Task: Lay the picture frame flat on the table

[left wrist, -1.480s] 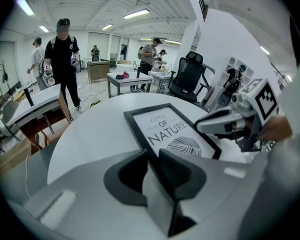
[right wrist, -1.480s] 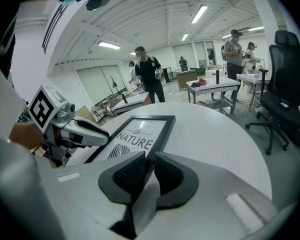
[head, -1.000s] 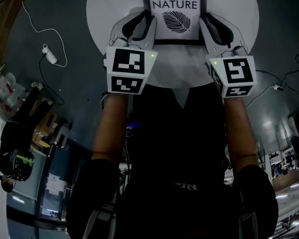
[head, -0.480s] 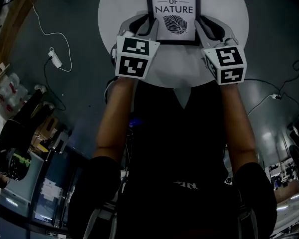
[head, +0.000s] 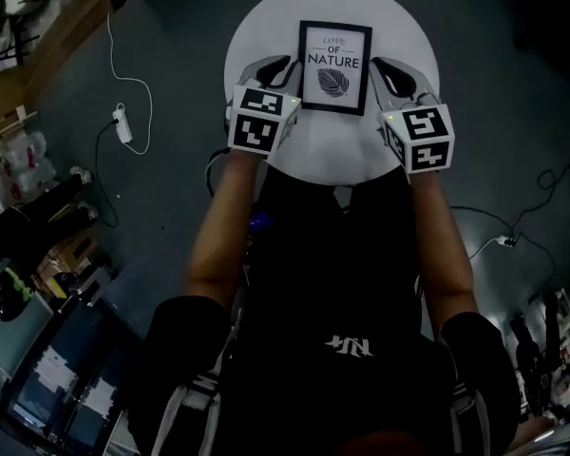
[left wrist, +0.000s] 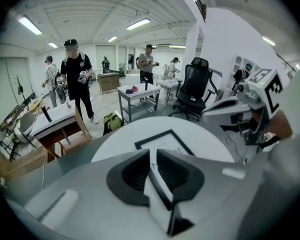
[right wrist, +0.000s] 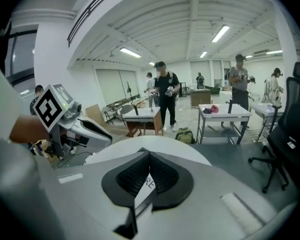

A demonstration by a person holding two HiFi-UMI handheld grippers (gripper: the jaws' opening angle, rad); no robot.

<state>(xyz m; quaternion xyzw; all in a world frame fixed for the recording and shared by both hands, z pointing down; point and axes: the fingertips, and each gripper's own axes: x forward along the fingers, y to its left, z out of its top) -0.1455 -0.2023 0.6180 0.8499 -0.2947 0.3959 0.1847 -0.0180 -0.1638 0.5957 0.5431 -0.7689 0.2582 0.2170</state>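
left tool [head: 283, 66], right tool [head: 383, 66] gripping picture frame [head: 334, 67]

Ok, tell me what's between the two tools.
The picture frame; left tool and right tool each clamp one side edge, shown in the head view.

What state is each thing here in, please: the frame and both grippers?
picture frame: print facing up, over the round table, held at both side edges; contact with tabletop unclear.
left gripper: shut on the picture frame's left edge.
right gripper: shut on its right edge.
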